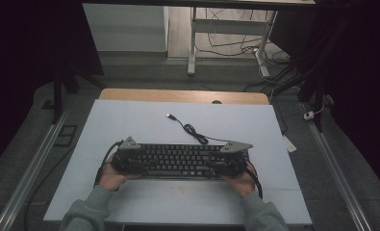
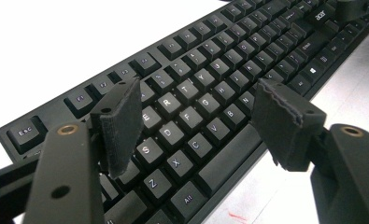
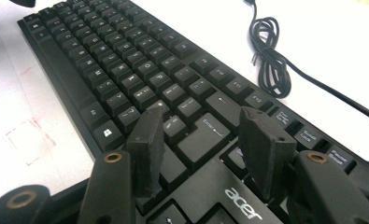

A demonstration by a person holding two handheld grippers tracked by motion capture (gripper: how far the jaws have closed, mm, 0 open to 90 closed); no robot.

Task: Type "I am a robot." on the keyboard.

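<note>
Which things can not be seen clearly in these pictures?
- Keyboard ends, high view: covered by the left gripper and right gripper.
- Key letters, high view: too small to read.
- Cable plug, right gripper view: cut off by the top edge.
- Room beyond the table: too dark.

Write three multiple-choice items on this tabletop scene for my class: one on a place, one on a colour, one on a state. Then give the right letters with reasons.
1. Where does the coiled cable lie?
A. beyond the keyboard
B. on the keys
C. on the floor

2. What colour are the keys?
A. white
B. black
C. red

3. How do the left gripper jaws stand?
A. shut on the cable
B. shut on a key
C. open above the keys

Answers: 1 A, the high view shows the coil on the white table past the keyboard's far edge. 2 B, every keycap is black. 3 C, keys show between the spread jaws.
</note>
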